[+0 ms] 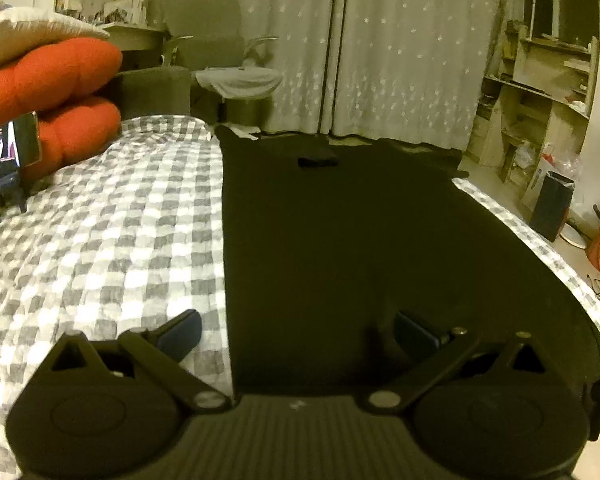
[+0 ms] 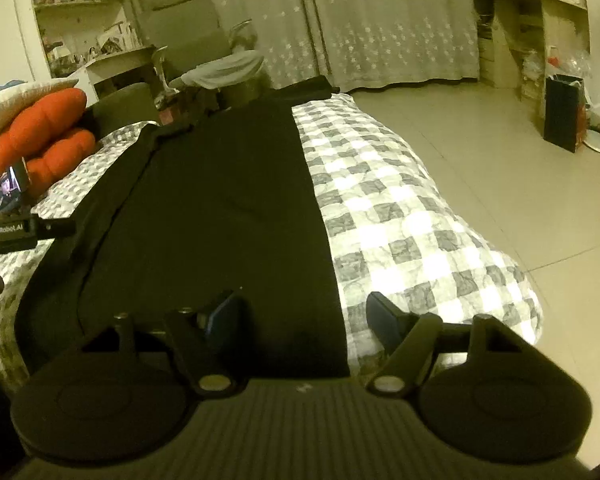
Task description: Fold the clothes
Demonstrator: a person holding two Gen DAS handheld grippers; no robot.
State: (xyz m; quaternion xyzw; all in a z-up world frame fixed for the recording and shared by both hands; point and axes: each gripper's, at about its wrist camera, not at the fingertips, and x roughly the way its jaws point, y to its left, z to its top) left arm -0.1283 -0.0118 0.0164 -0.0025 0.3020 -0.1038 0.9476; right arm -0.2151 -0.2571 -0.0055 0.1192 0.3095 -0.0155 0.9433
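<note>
Black garment (image 1: 340,248) lies flat on the checked bed (image 1: 100,240), spread long, its long axis running straight away from me toward the curtains (image 1: 400,48). Its near hem is right under both tools. From the right wrist view I can see a panel along its left side already lapped over, so I judge we're partway through the folding.

Left gripper (image 1: 296,336): jaws wide apart, nothing between the pads; one finger hangs over bare bedcover, the other over the cloth, so the garment's left edge runs up between them. Right gripper (image 2: 300,312): jaws parted, though not at full spread, nothing held; it straddles the garment's right edge the same way, left finger over black cloth, right finger over checks.

So each hand sits at its own near corner, about equally close. I reckon the coming move is a pinch on the hem at both sides, then carrying it forward along that long axis.

Further out: an orange cushion (image 1: 48,76) at the left with a phone (image 1: 8,152) propped before it, shelves (image 1: 540,92) at the right.
</note>
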